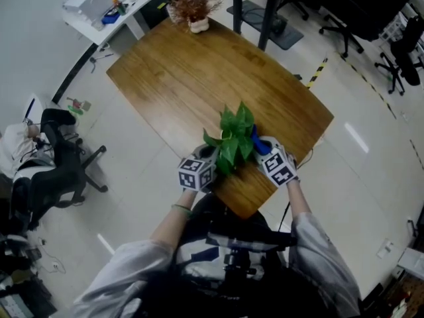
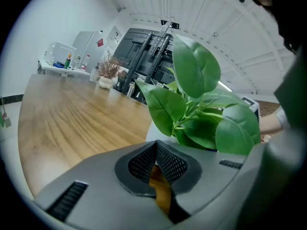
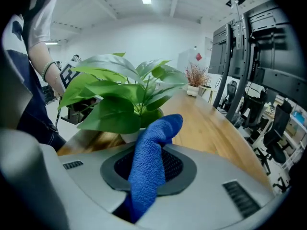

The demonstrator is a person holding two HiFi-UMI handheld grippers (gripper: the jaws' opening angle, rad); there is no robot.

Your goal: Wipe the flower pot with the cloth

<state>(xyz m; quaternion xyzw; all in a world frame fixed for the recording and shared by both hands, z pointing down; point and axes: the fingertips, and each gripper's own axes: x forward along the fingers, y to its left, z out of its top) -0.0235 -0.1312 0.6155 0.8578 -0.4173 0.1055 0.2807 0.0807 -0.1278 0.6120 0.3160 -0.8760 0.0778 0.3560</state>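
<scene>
A green leafy plant [image 1: 233, 136] in a white flower pot stands near the front corner of the wooden table [image 1: 199, 78], between my two grippers. My left gripper [image 1: 197, 171] is just left of it. In the left gripper view its jaws [image 2: 156, 152] are shut with nothing between them, and the white pot [image 2: 156, 134] sits right behind them under the leaves [image 2: 196, 73]. My right gripper [image 1: 278, 165] is on the pot's right, shut on a blue cloth [image 1: 260, 143]. In the right gripper view the cloth [image 3: 152, 162] stands up from the jaws, just short of the pot [image 3: 129, 137].
A pot of dried brown flowers [image 1: 192, 8] stands at the table's far end. A white desk with small items [image 1: 109, 5] lies beyond it. Office chairs stand on the floor at the left [image 1: 53, 171] and far right [image 1: 401, 58]. The table's front corner [image 1: 245, 211] is close to the person.
</scene>
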